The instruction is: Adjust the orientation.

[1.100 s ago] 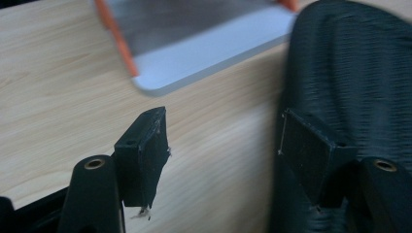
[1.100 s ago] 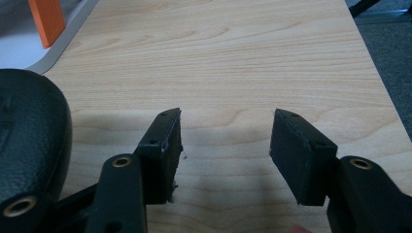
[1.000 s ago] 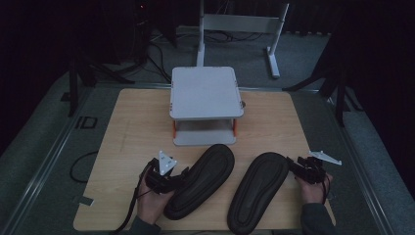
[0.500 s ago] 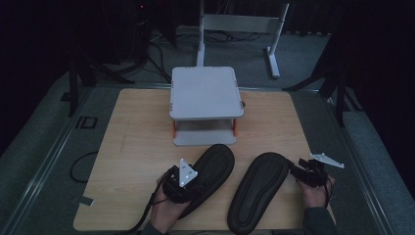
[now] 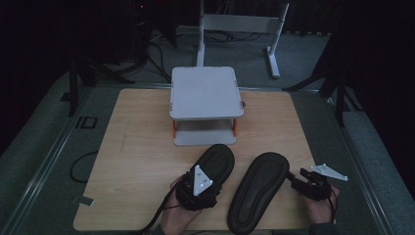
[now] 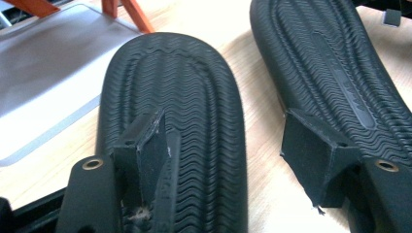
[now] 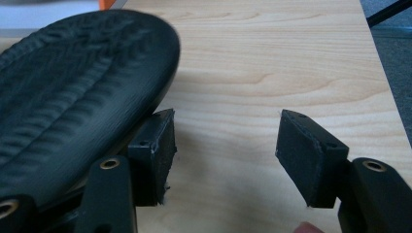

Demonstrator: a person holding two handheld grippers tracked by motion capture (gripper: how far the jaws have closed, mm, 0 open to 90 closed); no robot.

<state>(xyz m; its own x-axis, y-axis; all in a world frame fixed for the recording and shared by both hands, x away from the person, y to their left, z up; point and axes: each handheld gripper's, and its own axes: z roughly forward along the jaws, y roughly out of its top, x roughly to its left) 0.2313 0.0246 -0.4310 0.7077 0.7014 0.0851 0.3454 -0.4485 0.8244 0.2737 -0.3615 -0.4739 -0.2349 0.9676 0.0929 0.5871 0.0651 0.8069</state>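
From above, your left gripper [image 5: 198,188] sits over the left slipper [image 5: 215,164] near the tabletop's [image 5: 142,147] front edge. Its own view shows the jaws straddling that sole's edge, grip unclear. Your right gripper [image 7: 226,155] has just been opening, jaws apart beside the right slipper [image 7: 73,97].

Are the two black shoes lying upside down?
Yes, both shoes lie on the wooden table with their ridged soles facing up.

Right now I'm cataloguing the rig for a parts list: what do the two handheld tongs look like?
Both tongs are black. The left tongs carry a pale grey three-cornered plate on top with small dark holes, and a black cable trails from them toward the table's near edge. The right tongs bear a similar grey plate. Each jaw ends in a blocky black pad, scuffed at the edges, fixed to an arm with a brass-coloured eyelet.
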